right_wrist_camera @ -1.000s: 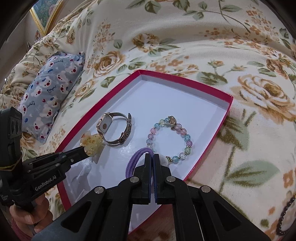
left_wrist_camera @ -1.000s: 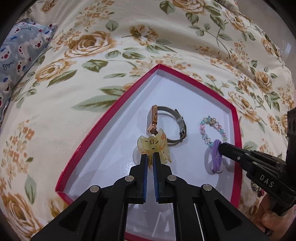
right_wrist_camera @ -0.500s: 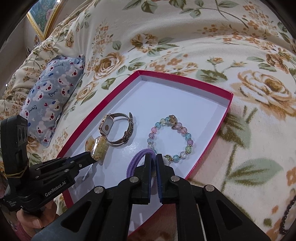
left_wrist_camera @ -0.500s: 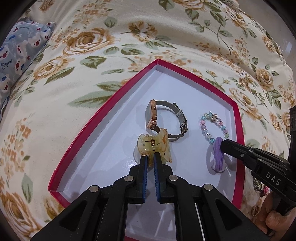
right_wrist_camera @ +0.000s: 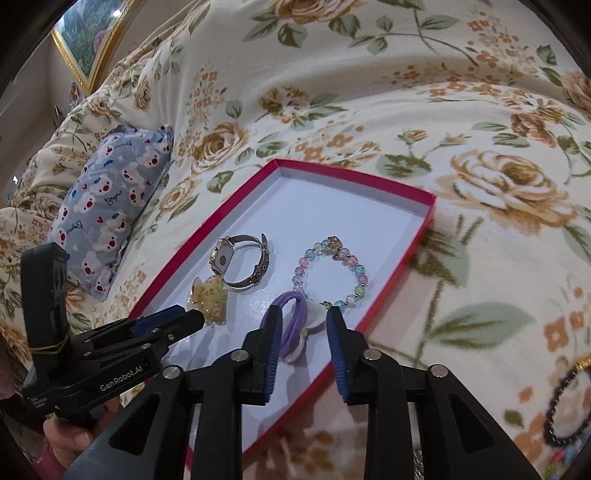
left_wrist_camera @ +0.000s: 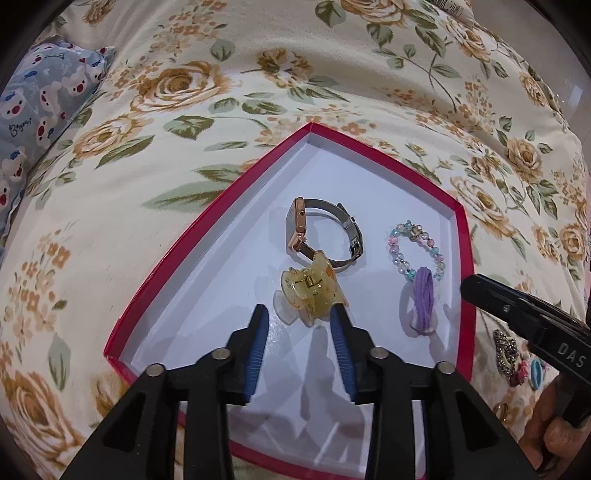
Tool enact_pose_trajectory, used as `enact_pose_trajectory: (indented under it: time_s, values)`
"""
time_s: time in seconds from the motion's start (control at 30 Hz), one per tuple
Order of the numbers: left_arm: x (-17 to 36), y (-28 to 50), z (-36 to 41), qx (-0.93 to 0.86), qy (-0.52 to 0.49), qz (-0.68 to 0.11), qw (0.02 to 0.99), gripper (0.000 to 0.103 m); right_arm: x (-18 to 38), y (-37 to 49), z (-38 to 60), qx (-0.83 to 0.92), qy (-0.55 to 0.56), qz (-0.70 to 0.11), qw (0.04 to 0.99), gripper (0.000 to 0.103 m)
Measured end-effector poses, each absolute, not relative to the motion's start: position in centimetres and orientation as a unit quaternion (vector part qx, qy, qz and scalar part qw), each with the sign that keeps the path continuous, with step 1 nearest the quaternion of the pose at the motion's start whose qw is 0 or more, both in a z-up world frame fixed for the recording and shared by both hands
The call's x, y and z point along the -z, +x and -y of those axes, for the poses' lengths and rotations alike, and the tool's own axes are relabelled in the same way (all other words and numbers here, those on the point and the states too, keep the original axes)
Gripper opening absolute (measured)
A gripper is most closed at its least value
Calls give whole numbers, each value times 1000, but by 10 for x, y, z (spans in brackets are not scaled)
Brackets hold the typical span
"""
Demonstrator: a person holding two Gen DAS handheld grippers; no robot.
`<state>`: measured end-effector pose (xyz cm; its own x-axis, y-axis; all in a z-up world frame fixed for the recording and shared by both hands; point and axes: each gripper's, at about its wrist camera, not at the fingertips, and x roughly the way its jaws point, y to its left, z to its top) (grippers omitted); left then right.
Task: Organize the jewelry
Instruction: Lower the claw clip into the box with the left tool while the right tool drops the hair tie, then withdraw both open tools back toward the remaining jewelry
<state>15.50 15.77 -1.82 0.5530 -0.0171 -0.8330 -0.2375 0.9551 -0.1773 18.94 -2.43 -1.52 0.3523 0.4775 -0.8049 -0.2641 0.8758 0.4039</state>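
Note:
A red-rimmed white tray [left_wrist_camera: 192, 240] [right_wrist_camera: 413, 236] lies on the floral bedspread. In it are a rose-gold watch [left_wrist_camera: 325, 232] [right_wrist_camera: 240, 264], a pastel bead bracelet [left_wrist_camera: 415, 251] [right_wrist_camera: 332, 273], a yellow hair claw [left_wrist_camera: 310, 291] [right_wrist_camera: 208, 299] and a purple hair tie [left_wrist_camera: 423, 299] [right_wrist_camera: 293, 325]. My left gripper [left_wrist_camera: 299, 323] [right_wrist_camera: 192, 317] is open, its jaws on either side of the claw's near end. My right gripper [right_wrist_camera: 303, 321] is open over the hair tie; in the left wrist view only its black tip [left_wrist_camera: 480, 291] shows, to the right of the tie.
A blue bear-print pillow [left_wrist_camera: 40, 96] [right_wrist_camera: 110, 206] lies left of the tray. More jewelry lies on the bedspread right of the tray: a sparkly piece [left_wrist_camera: 506, 350] and a dark bead bracelet [right_wrist_camera: 561, 410]. A framed picture [right_wrist_camera: 92, 33] stands at the far left.
Both grippers have opened. The hair claw and the purple hair tie, held before, now lie in the tray. The right gripper has drawn back from the tie.

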Motion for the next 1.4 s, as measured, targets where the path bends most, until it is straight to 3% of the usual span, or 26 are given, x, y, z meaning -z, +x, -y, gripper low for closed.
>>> enact_pose_trajectory:
  time_s: [0.6, 1.4]
  values:
    - [-28, 104, -111, 4, -142, -441, 886, 41, -26, 136, 128, -142, 135, -490, 850, 41]
    - [-22, 109, -45, 78, -98, -471, 873, 41, -23, 79, 220, -59, 165, -489, 855, 45]
